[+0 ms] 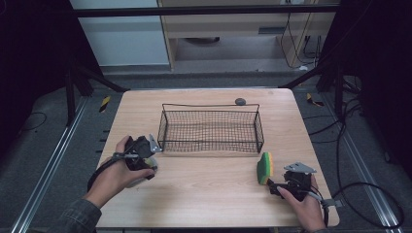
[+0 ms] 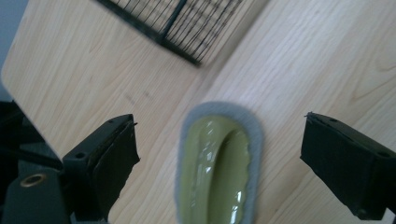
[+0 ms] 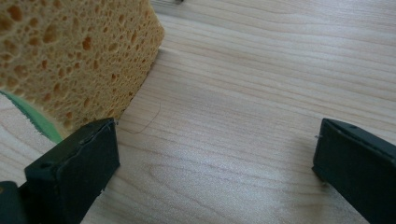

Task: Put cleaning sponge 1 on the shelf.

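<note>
A grey-rimmed pad with a glossy olive-green top lies on the wooden table, just in front of the basket's left corner. My left gripper hangs open above the pad, one jaw on each side and not touching it. In the high view the left gripper covers most of the pad. A yellow sponge with a green scouring layer stands on edge at the front right. My right gripper is open beside the sponge, its left jaw against the sponge's lower corner and bare table between the jaws.
A black wire basket stands in the middle of the table; its corner shows close ahead in the left gripper view. A small grey round object lies behind the basket near the far edge. Dark frame legs and cables surround the table.
</note>
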Available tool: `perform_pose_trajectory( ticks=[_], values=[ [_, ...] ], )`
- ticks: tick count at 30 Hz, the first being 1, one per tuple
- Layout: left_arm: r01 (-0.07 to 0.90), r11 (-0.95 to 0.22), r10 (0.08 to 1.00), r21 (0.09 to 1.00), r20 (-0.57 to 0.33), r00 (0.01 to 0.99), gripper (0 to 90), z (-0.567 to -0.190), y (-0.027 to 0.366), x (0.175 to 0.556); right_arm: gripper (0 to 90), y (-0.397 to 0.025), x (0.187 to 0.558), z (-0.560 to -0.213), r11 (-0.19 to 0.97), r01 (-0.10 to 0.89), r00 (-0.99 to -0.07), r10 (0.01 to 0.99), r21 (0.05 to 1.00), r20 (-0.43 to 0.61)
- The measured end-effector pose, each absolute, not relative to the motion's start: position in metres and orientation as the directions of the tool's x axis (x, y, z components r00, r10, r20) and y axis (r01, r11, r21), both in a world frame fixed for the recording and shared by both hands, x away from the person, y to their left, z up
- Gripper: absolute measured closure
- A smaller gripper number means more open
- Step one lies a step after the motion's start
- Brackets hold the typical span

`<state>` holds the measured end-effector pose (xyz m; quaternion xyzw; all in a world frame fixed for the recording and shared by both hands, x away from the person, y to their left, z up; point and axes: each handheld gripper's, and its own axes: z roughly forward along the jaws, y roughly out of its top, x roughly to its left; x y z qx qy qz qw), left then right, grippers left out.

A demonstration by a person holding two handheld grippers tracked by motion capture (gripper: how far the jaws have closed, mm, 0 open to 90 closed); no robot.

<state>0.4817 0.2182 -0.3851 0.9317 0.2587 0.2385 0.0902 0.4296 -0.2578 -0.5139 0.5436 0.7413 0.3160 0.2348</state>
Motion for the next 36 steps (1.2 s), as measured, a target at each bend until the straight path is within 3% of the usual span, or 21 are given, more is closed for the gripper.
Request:
perform_pose_trajectory(
  ticks=[16,24,36],
  values=[
    [0.476,-0.839,0.544,0.264,0.434,0.718,19.3,-0.375,0.248,0.491,0.5,-0.258,0.429,-0.514,0.206,0.658,-0.299,0.954,0.724,0.0],
    [0.528,-0.823,0.563,0.21,0.419,0.712,29.1,-0.38,0.262,0.493,0.5,-0.258,0.429,-0.514,0.209,0.658,-0.299,0.954,0.723,-0.004],
    [0.52,-0.835,0.547,0.177,0.357,0.757,49.0,-0.392,0.263,0.488,0.5,-0.258,0.429,-0.514,0.205,0.658,-0.296,0.955,0.724,-0.001]
  ],
)
